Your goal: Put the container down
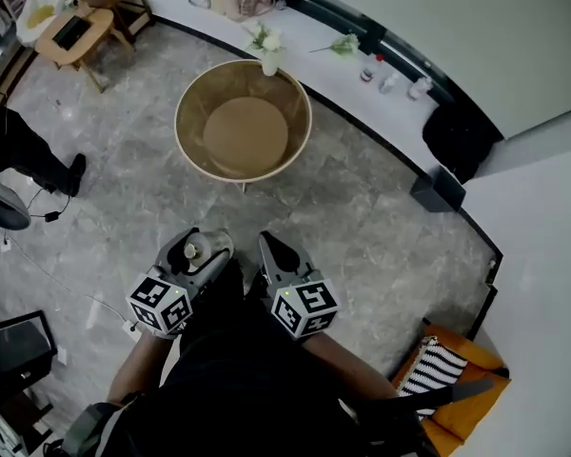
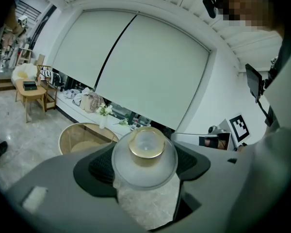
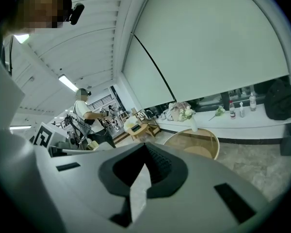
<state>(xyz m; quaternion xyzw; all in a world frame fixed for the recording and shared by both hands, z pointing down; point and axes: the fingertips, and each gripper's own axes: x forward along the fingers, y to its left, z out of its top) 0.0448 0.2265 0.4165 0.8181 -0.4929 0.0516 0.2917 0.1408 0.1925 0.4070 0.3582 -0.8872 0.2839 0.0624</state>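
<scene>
The container (image 2: pixel 144 160) – a rounded jar of frosted glass with a gold collar at its top – sits upright between the jaws of the left gripper (image 1: pixel 202 253), which pinch it from both sides with their dark pads against its body; in the head view it hangs over the grey stone floor (image 1: pixel 362 217), close in front of the person's body and well short of the round table (image 1: pixel 179 122); the right gripper (image 3: pixel 145 147) is just beside the left one, jaws pressed together at their tips with nothing between them, only a thin sliver of light showing lower down; both point ahead toward the table, which has a pale wooden rim and a see-through top; a white vase of flowers (image 1: pixel 269 61) stands at its far edge; beyond runs a low white ledge (image 1: pixel 314 29) bearing small bottles (image 1: pixel 390 80) and a black bag (image 1: pixel 459 137); at far left stand a small wooden side table (image 1: pixel 73 32) and another person's dark leg (image 1: pixel 24 149)
</scene>
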